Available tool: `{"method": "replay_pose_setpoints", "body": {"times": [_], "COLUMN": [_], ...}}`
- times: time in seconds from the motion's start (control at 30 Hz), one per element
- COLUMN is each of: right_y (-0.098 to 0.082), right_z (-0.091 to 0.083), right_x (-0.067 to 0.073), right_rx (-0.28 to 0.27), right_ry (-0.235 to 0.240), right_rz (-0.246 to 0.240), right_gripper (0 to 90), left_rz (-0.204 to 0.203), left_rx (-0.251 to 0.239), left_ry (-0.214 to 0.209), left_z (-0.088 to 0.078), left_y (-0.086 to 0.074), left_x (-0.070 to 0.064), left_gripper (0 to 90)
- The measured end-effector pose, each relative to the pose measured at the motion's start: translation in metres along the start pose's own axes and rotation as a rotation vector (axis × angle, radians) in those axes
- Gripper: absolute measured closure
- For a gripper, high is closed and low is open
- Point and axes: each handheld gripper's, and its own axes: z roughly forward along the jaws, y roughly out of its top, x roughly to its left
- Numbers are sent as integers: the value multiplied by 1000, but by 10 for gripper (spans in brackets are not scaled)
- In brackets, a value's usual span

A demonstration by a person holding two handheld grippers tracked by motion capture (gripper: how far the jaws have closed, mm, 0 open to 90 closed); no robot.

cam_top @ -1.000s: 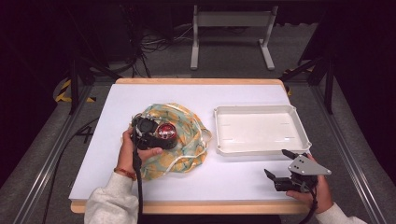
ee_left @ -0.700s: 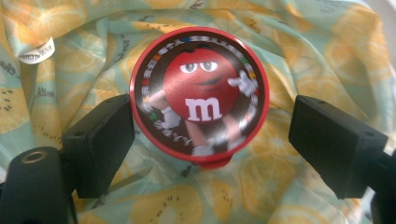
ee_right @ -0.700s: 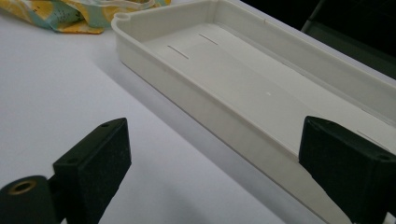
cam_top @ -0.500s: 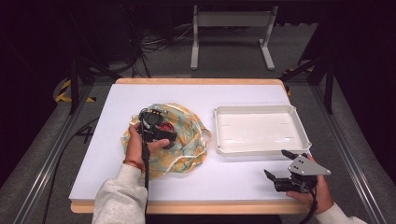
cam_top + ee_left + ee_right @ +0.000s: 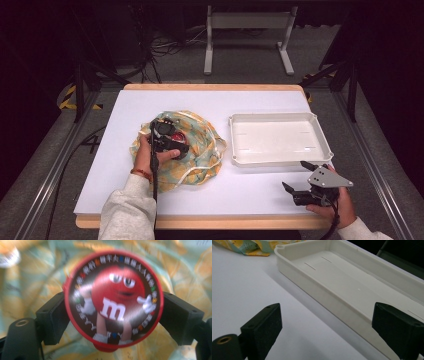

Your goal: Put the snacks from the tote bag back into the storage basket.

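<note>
Clearly the left gripper (image 5: 113, 312) jaws have closed on the red tin (image 5: 113, 298) — big "m", rim lettering probably unreadable — right gripper (image 5: 325, 332) jaws wide

- My high view hangs above my side of the white table (image 5: 120, 120), facing forward and down, far enough to take in the whole top and the dark floor behind.
- My left gripper view looks along its jaws, very close on the red round tin (image 5: 113, 298) over the patterned cloth bag (image 5: 32, 277); both also appear small in the high view.
- My right gripper view sits low over the table, facing the white tray (image 5: 352, 287), with a bag corner at its top edge.
</note>
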Motion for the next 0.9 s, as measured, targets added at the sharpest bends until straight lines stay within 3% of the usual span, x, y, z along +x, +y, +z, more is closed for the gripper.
{"method": "replay_pose_setpoints", "body": {"times": [0.13,0.23,0.3,0.4,0.47,0.6,0.73,0.9], "right_y": [0,0,0,0,0,-1,-1,-1], "right_z": [0,0,0,1,1,-1,-2,-2], "right_x": [0,0,0,1,0,0,-1,0], "right_rx": [1,2,4,7,9,6,6,9], "right_ry": [-2,-2,1,3,4,1,-3,-4], "right_rz": [1,1,1,-1,1,5,8,3], "right_gripper": [99,99,99,99,99,99,100,101], "left_rz": [-7,8,39,82,87,74,62,7], "left_rx": [5,-35,-77,-52,-23,13,27,49], "left_ry": [5,20,-4,5,8,-37,-18,-7], "left_z": [-3,-7,-8,-4,2,7,4,1], "left_y": [-2,1,5,11,15,13,9,4], "left_x": [1,3,4,2,4,6,6,5], "left_gripper": [197,122,114,90,90,166,215,217]}}
